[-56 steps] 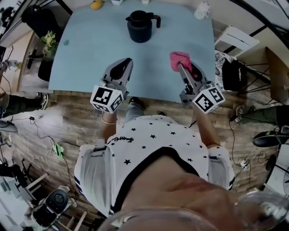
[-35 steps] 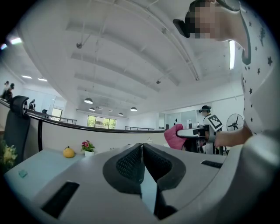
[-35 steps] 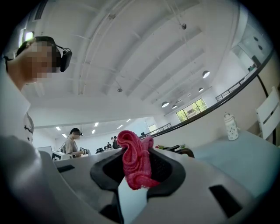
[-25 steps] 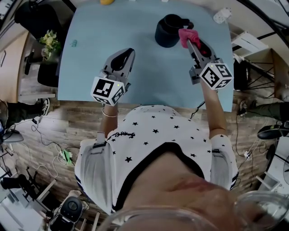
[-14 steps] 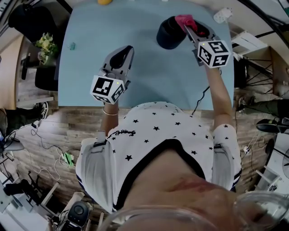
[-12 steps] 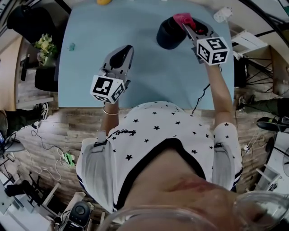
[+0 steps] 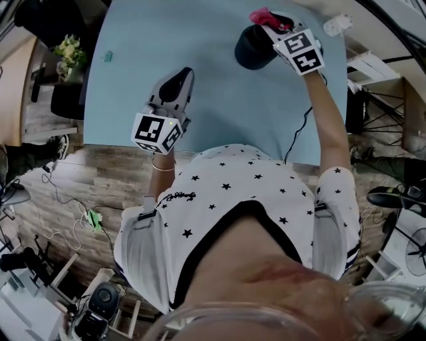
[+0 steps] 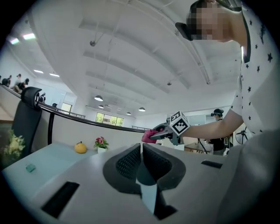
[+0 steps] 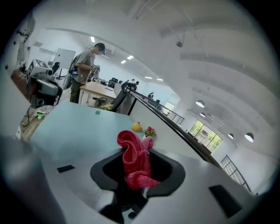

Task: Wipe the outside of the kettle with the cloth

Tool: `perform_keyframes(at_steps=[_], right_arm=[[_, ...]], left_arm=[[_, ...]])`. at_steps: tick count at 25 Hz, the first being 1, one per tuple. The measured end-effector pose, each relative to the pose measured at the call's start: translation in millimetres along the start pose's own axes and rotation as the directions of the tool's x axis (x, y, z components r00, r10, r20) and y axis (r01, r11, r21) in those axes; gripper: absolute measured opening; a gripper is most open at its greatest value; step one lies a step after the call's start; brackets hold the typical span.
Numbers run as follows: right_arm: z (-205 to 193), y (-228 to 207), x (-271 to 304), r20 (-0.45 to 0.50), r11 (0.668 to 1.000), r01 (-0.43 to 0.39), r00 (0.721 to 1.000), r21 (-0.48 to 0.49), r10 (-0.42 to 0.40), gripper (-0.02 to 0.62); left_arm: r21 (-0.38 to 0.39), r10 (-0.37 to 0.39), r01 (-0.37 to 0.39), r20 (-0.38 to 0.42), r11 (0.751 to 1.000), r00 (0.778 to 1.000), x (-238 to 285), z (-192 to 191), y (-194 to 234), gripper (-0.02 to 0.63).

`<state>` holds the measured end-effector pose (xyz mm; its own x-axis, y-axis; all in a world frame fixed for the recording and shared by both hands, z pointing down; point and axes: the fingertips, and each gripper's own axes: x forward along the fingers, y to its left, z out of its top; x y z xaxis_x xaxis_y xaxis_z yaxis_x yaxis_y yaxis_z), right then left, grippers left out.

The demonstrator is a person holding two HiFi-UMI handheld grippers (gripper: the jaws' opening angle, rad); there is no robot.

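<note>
Left gripper [image 7: 181, 74]: jaws together, nothing between them, over the table [image 7: 133, 100], well apart from the kettle [image 7: 250, 49] on its near-left.

Kettle: dark, upright, unbraced.

Right gripper [image 7: 273, 26]: above the kettle's right side, clamped on the pink cloth [image 7: 261, 14]. The cloth bunches past the tips by the kettle's far rim; can't tell if it touches.

Suggest:
- Put the cloth on the kettle's wall, not its top.
- Use light pressure and sweep down and around.
- Steady the kettle's left side with the left gripper, or it will likely slide.
</note>
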<state>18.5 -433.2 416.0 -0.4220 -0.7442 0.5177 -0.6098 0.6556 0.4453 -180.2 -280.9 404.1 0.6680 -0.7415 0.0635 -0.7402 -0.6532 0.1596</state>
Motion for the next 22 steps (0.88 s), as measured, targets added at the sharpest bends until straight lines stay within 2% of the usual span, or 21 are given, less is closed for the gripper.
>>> perform_keyframes(at_steps=[4, 7, 13, 17, 22], right_arm=[[3, 16, 7, -0.035, 0.993, -0.050, 0.998, -0.107, 0.046, 0.114], [5, 31, 7, -0.034, 0.988, -0.092, 0.996, -0.125, 0.088, 0.114], [6, 55, -7, -0.015, 0.979, -0.123, 0.992, -0.162, 0.122, 0.114], [6, 67, -18, -0.004, 0.969, -0.121, 0.992, -0.214, 0.123, 0.114], [4, 81, -31, 0.017, 0.965, -0.121, 0.992, -0.232, 0.129, 0.114]], left_arm=[[-0.017, 0.075, -0.075, 0.000, 0.997, 0.997, -16, -2, 9, 0.038], [-0.028, 0.099, -0.099, 0.007, 0.995, 0.995, -18, -2, 9, 0.038], [-0.027, 0.081, -0.080, 0.012, 0.996, 0.997, -11, -2, -9, 0.038], [-0.021, 0.071, -0.071, 0.012, 0.997, 0.997, -7, -2, -21, 0.038], [-0.016, 0.072, -0.072, 0.007, 0.997, 0.997, -6, -2, -29, 0.038]])
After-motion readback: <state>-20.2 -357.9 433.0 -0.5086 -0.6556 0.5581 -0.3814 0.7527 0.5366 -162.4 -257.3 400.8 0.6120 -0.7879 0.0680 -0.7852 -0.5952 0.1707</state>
